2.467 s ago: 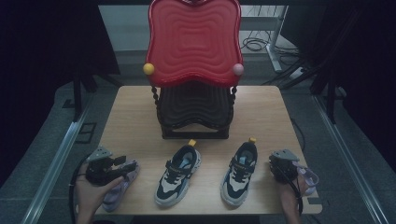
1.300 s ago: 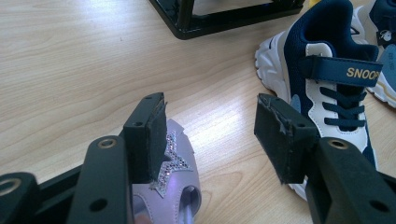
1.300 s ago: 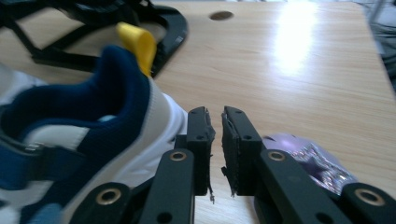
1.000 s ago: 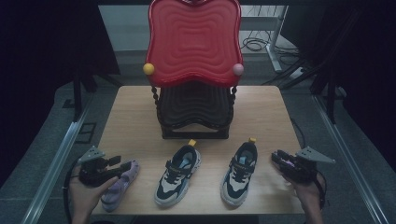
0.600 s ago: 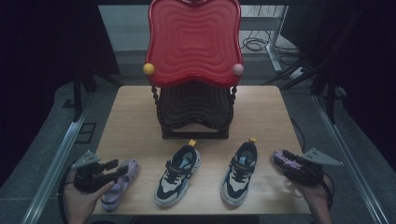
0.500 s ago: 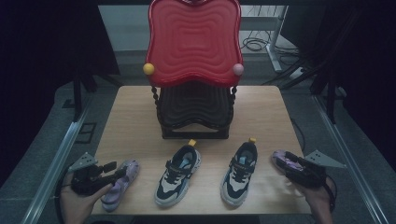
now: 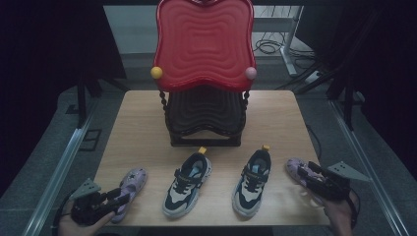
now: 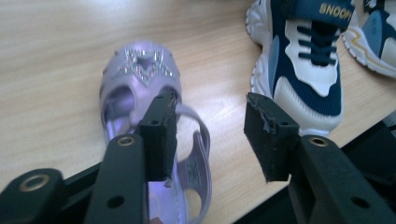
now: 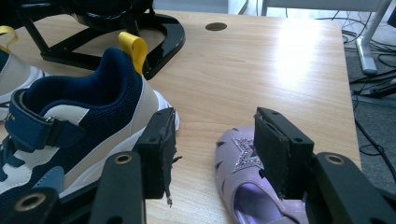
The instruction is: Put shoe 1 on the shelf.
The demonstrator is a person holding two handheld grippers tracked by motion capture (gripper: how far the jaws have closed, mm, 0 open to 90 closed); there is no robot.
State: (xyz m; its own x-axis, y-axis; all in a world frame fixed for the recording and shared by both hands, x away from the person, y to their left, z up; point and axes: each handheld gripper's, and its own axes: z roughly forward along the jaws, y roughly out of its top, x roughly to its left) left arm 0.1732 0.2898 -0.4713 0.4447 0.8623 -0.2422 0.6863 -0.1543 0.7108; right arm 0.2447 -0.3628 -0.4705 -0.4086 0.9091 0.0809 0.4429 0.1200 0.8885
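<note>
Both grippers sit at the near edge of the wooden table (image 7: 137, 123), each over a purple sandal. Left gripper (image 8: 210, 128): jaws apart and just been closing, straddling the left purple sandal's (image 8: 140, 88) heel strap without pressing it. Right gripper (image 9: 212, 149): jaws apart, gripping nothing, over the right purple sandal (image 9: 238, 186). Between them lie two navy-and-white sneakers (image 7: 188, 183), before a red-topped black rack (image 7: 204, 44).

"SNOOPY" on navy sneaker strap (image 8: 335, 9)
</note>
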